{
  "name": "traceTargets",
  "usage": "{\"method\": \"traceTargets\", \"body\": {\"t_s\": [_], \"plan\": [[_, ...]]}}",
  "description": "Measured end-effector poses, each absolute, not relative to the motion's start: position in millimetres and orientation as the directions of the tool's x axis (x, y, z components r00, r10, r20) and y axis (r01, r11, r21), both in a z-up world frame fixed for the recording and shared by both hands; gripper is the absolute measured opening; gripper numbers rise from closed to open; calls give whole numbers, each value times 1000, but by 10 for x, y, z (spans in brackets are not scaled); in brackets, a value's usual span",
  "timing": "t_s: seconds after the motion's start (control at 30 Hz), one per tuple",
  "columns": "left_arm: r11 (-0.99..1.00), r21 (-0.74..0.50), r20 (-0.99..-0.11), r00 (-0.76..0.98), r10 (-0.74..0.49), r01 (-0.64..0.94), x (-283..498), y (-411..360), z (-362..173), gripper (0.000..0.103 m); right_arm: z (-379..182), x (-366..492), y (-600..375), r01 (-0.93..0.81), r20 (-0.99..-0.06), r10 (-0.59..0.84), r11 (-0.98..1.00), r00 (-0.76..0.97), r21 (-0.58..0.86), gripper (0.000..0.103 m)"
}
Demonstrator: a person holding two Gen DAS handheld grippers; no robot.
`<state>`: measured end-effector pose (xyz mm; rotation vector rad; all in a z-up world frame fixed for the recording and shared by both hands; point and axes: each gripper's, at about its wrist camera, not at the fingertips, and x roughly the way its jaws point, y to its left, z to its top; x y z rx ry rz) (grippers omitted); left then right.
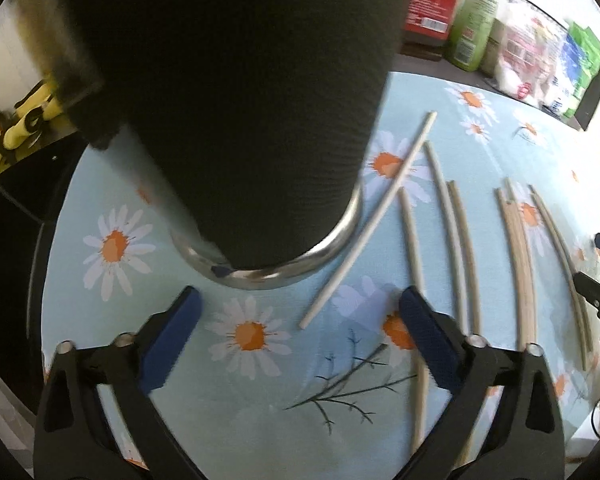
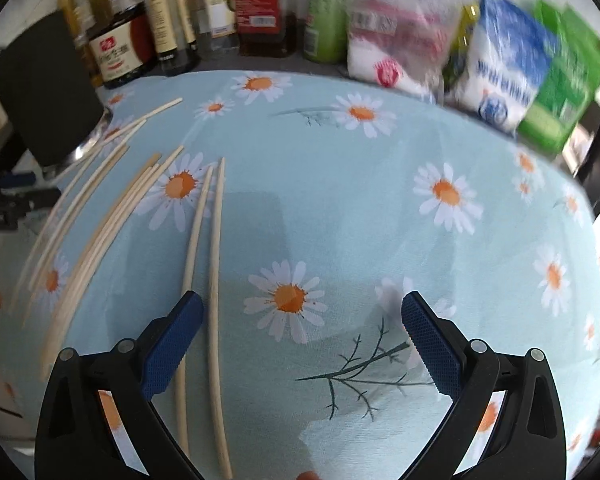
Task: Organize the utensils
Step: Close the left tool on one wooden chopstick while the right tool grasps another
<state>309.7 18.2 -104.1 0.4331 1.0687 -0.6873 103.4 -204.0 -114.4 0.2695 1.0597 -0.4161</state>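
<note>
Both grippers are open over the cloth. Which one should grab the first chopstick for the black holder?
Right, probably. The right gripper is open with two chopsticks lying just inside its left finger. The left gripper faces the black holder, so it seems better placed to steady that.

Left wrist cam sits low, right up close to the black holder (image 1: 228,112) at 12 o'clock. Right wrist cam looks across the daisy cloth (image 2: 340,208) toward groceries at 12. Both catch the chopsticks (image 1: 452,216) (image 2: 112,216), plus that holder (image 2: 44,92) at 10.
</note>
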Motion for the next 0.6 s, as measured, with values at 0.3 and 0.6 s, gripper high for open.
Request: {"method": "traceTargets", "body": {"t_s": [0.3, 0.6], "plan": [[608, -42, -933, 187, -307, 793, 2940, 15, -898, 15, -1074, 1042, -1960, 361, -881, -165, 933, 443, 7, 58], [636, -176, -950, 41, -311, 751, 2936, 25, -910, 4, -1035, 1053, -1911, 272, -891, -59, 959, 449, 74, 5]]}}
